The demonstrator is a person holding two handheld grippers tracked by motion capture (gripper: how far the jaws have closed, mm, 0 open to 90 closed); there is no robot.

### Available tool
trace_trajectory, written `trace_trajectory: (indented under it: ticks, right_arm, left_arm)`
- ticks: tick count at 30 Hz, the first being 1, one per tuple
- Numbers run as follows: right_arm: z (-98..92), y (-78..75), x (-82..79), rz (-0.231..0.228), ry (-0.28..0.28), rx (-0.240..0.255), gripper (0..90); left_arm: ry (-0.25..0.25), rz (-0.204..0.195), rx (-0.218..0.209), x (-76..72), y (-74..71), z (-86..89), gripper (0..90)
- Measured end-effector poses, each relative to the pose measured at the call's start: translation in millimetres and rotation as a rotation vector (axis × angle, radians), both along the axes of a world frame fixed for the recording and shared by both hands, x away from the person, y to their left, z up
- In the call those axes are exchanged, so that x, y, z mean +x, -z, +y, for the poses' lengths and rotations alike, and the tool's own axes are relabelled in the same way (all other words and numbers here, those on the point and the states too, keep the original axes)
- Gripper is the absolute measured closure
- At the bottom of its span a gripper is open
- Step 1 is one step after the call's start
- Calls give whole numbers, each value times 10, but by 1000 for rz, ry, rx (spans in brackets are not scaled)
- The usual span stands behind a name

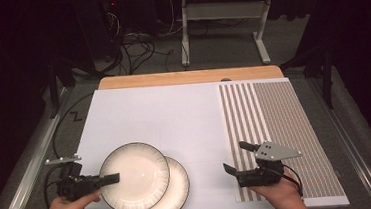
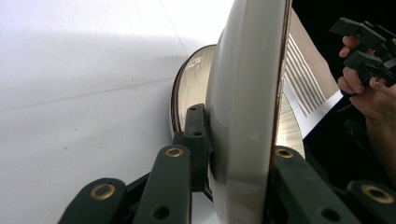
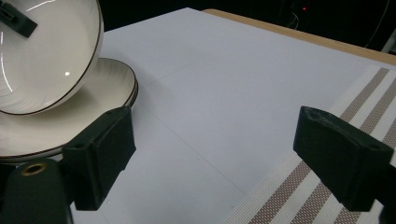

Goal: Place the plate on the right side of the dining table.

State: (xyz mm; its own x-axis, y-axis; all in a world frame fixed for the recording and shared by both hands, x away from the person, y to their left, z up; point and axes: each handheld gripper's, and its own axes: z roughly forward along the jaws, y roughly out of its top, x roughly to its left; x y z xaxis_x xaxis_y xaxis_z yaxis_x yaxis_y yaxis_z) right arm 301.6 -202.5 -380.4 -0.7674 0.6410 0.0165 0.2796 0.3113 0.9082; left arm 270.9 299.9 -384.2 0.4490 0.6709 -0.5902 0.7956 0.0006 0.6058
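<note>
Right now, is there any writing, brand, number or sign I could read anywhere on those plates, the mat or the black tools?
None can be read.
Upper plate: no writing, a dark rim line and nothing else.
Lower plate: no writing on the part that shows.
Striped mat: brown and white stripes, no letters.
Left gripper and right gripper: black, with brass rivets, no label visible.
Small red light at the back: a glow, no sign.

The high view looks forward and down from above the near edge of the tabletop (image 1: pixel 174 115), taking in all of it. The left gripper view sits tight against the upper plate (image 2: pixel 247 93), edge-on. The right gripper view looks low across the tabletop toward its far edge. All three share the stacked plates.
</note>
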Motion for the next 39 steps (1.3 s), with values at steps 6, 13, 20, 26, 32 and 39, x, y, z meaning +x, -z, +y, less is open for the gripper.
trace_trajectory:
  ticks: [6,13,20,26,32,39]
  right_arm:
    - [-55,-4,2,7,29,27,66]
    - [-62,-3,-8,11,25,28,37]
    - [-66,-21,-29,-4,22,36,12]
    - [-67,-5,-76,-6,13,27,12]
    - [-27,-3,-85,-24,-2,18,12]
    - [84,-36,-92,-34,-8,31,12]
  left_arm:
    - [-9,-58,31,-14,-26,-22,782]
    - [6,-144,66,-53,-58,-46,782]
    - [1,-214,81,-75,-62,-35,783]
    - [4,-288,128,-85,-100,-62,782]
    - [9,-350,161,-97,-106,-116,782]
    - [5,-377,156,-112,-79,-116,781]
